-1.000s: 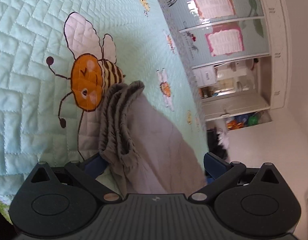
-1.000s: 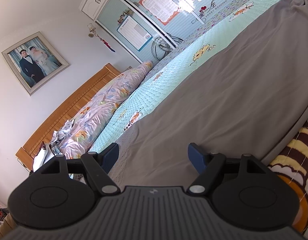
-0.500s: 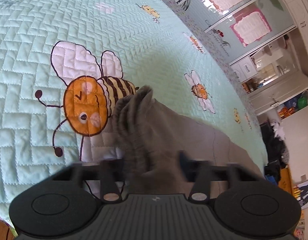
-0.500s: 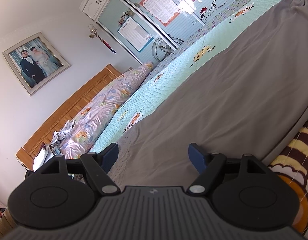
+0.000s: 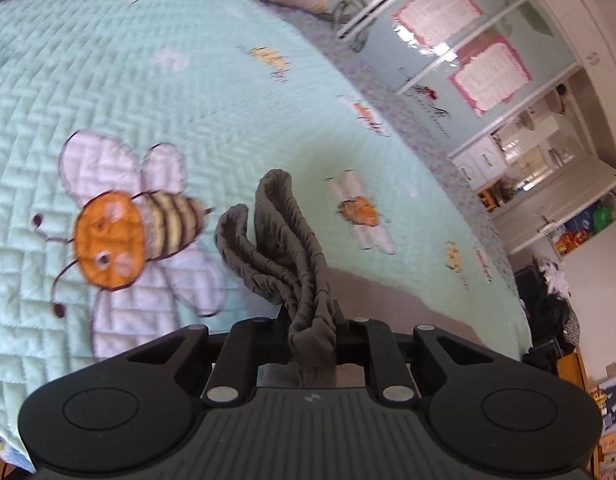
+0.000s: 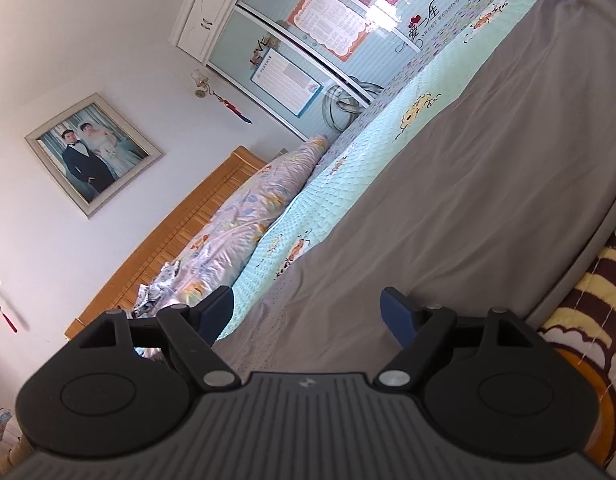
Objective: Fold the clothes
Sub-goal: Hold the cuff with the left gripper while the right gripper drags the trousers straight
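Left wrist: left gripper (image 5: 311, 320), wide a second ago, now closing on waistband (image 5: 292, 248) (lifted off bed (image 5: 108, 80)); fold can begin. Right gripper (image 6: 308, 312) fingers opening, nothing pinched.

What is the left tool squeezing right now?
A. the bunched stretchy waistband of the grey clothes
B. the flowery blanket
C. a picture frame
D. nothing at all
A: in the left wrist view the left tool has its jaws closing on the grey gathered waistband, raised above the bee quilt.
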Motion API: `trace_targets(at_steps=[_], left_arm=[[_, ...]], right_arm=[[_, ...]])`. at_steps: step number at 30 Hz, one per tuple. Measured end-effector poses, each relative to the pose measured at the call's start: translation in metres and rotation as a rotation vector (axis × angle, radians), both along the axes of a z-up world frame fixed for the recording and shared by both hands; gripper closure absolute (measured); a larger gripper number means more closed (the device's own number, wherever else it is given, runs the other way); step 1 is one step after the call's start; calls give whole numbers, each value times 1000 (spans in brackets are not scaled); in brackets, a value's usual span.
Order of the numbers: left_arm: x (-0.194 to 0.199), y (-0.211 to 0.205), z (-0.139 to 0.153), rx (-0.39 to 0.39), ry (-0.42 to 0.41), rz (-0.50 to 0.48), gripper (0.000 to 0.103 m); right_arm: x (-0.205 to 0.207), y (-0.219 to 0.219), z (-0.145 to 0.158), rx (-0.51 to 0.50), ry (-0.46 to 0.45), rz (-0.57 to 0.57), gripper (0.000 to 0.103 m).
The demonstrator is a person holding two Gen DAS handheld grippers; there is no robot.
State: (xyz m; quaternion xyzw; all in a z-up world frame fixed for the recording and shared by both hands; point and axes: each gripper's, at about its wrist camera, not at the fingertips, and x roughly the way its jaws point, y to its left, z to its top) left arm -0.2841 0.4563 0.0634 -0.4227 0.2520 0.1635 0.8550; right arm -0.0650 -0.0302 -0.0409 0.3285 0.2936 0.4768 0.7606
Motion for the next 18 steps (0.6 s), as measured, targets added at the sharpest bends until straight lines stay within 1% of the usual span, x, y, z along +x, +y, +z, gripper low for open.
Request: trace_targets(at_steps=[1,3,4,5,7,8,9,10,11,12,13,18], left_arm=[[4,-4,7,9,-8,-12,86],[13,-12,20,28,-20,-38,86],[17,-16,26,40,-20,-47,86],[19,-20,31,48,-20,-54,86],[23,-25,38,52,-28,-59,86],[24,-28,40,51,-34,-60,86],[25,-30,42,49,-39,-62,86],[26,-32,43,42,-43,-62,86],[26,-33,43,33,-46,-63,86],[25,-34,43,26,-47,-66,86],[26,-34,43,21,-47,-69,86],[25,-34,43,-1,-71,-75,86]], right_arm=[[-1,0,1,0,-3,1,20],[-4,5,9,-47,-27,-6,18],[-6,8,13,-73,-39,-11,15],[-10,17,21,-119,-91,3,13],[-19,39,40,-220,-213,37,13],[-19,53,47,-247,-242,75,13],[-18,68,53,-269,-264,118,21],[-17,82,59,-290,-285,161,45],[-11,98,61,-303,-255,194,64],[-4,113,61,-314,-213,225,99],[1,127,62,-329,-186,239,102],[14,173,55,-366,-98,254,102]])
